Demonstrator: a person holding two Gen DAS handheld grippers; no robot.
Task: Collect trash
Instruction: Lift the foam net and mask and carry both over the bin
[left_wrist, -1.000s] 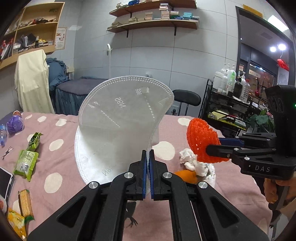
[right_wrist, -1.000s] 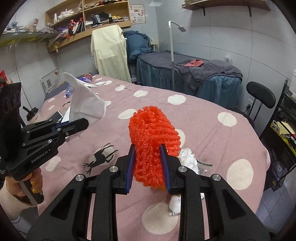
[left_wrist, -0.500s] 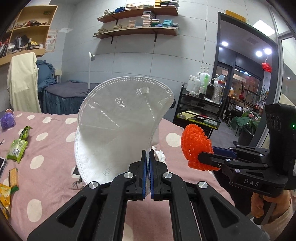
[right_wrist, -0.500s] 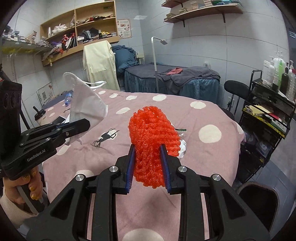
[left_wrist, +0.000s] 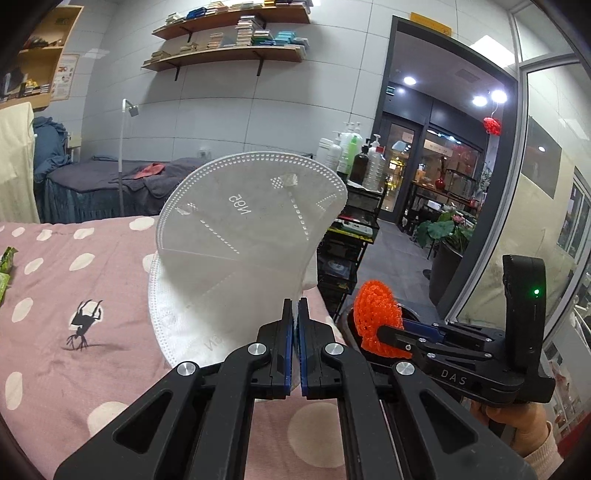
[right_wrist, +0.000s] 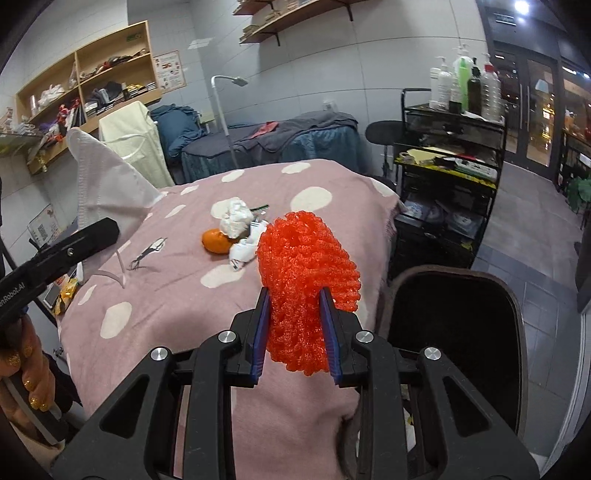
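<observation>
Plainly both loads weigh almost nothing: my left gripper (left_wrist: 294, 310) has its fingers pinched tight on the lower edge of the white N95 mask (left_wrist: 251, 236), limp and floppy, filling mid-frame. My right gripper (right_wrist: 293, 306) squeezes the springy orange foam net (right_wrist: 306, 273) mid-body, just left of the dark bin (right_wrist: 454, 321) at lower right.

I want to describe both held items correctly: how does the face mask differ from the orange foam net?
The face mask is white, flat and folded; the orange foam net is bright orange, bulky and meshed. The left gripper pinches the mask's thin edge with jaws nearly touching; the right gripper squeezes the net with jaws apart. Both are held clear of the table.
</observation>
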